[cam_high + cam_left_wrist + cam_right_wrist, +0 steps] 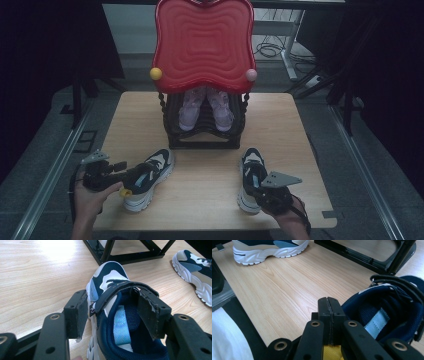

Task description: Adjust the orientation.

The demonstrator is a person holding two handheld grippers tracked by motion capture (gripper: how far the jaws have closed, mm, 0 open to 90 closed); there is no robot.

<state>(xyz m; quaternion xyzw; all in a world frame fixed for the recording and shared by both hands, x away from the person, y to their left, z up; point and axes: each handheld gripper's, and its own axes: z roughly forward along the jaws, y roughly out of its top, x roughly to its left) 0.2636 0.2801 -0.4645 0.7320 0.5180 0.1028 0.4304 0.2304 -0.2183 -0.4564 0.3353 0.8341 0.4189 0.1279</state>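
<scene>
High view: two navy-and-white trainers lie on the pale wooden worktop [200, 190] before a black metal rack [205, 127].

Left gripper view: left gripper [117, 315], fingers [77, 315] spread astride the left trainer [110, 287] collar, not pressing.

Right gripper view: right gripper [329, 315], fingers clenched empty, beside the right trainer [392, 307].

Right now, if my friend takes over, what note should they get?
Left gripper: open, one jaw inside the left navy-and-white sneaker, one outside its wall; not squeezing.
Right gripper: shut, empty, beside the heel opening of the right navy-and-white sneaker.
Both sneakers lie on the light wooden table, before the black rack.
Done: pale pink shoes sit in the rack.
To do: probably grip and rack both sneakers.
</scene>
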